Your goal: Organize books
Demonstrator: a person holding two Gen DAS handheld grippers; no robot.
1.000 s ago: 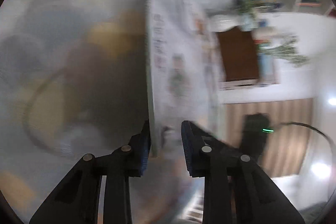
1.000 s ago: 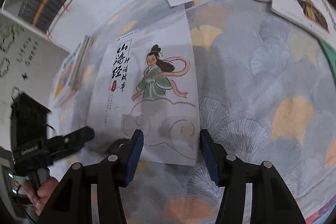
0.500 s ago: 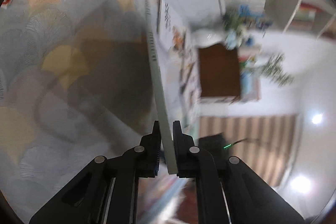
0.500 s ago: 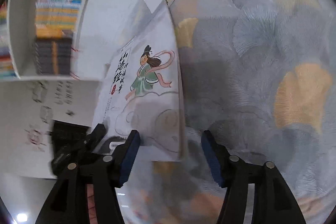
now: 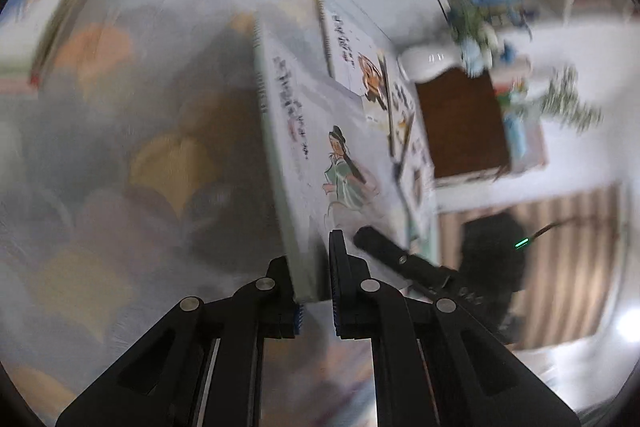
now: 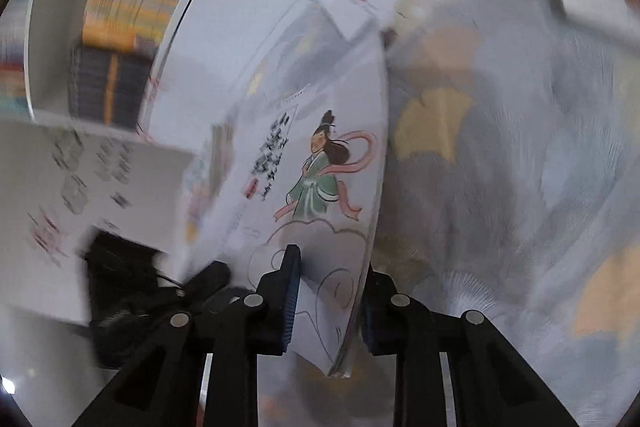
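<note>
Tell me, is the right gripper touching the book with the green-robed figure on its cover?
Touching. In the right wrist view the right gripper is shut on the book, both pads pressing its lower corner.

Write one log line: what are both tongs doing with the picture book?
left tongs: shut on picture book | right tongs: shut on picture book | book: tilted above patterned cloth

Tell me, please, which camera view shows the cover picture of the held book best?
The right wrist view: the book faces that camera, so the figure in the green robe is almost whole, though blurred. The left wrist view shows the same book nearly edge-on, its cover slanted and squeezed, with the left gripper shut on its spine edge.
</note>
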